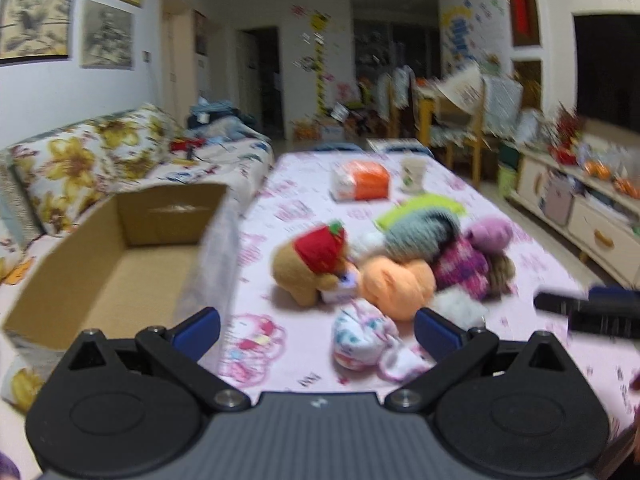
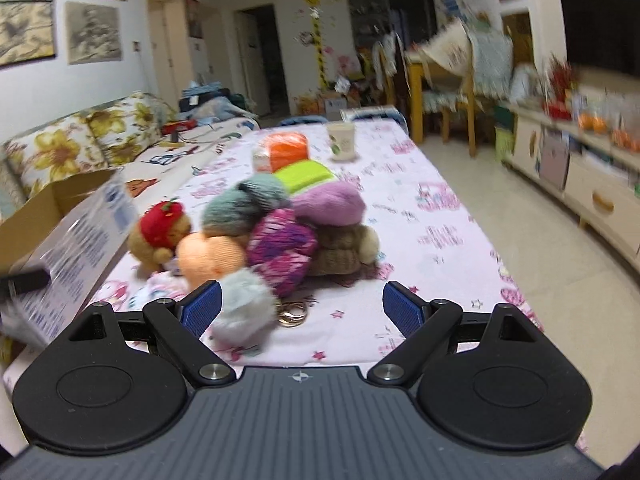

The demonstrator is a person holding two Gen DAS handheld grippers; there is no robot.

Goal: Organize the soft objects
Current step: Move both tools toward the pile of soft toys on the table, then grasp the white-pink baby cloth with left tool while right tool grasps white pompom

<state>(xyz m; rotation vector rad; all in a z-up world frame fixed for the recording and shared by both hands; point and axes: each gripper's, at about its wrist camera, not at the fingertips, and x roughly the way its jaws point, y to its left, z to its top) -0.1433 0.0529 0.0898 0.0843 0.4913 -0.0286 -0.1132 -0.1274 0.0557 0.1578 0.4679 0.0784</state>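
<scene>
A pile of soft things lies on the pink tablecloth (image 1: 280, 216): a brown plush bear with a red strawberry hat (image 1: 312, 264), an orange yarn ball (image 1: 396, 284), a grey-green yarn ball (image 1: 420, 232), a purple-pink yarn ball (image 2: 282, 248), a lilac ball (image 2: 330, 204), a pale fluffy pompom with a key ring (image 2: 244, 312) and a small printed pouch (image 1: 360, 338). An open cardboard box (image 1: 120, 256) stands left of the pile. My left gripper (image 1: 316, 334) is open and empty, just before the pouch. My right gripper (image 2: 302, 310) is open and empty, with the pompom beside its left finger.
An orange and white tissue pack (image 1: 360, 180) and a paper cup (image 1: 414, 174) stand farther back on the table. A flowered sofa (image 1: 80, 160) is at the left. Chairs (image 1: 452, 120) and a low cabinet (image 1: 580, 200) are at the right.
</scene>
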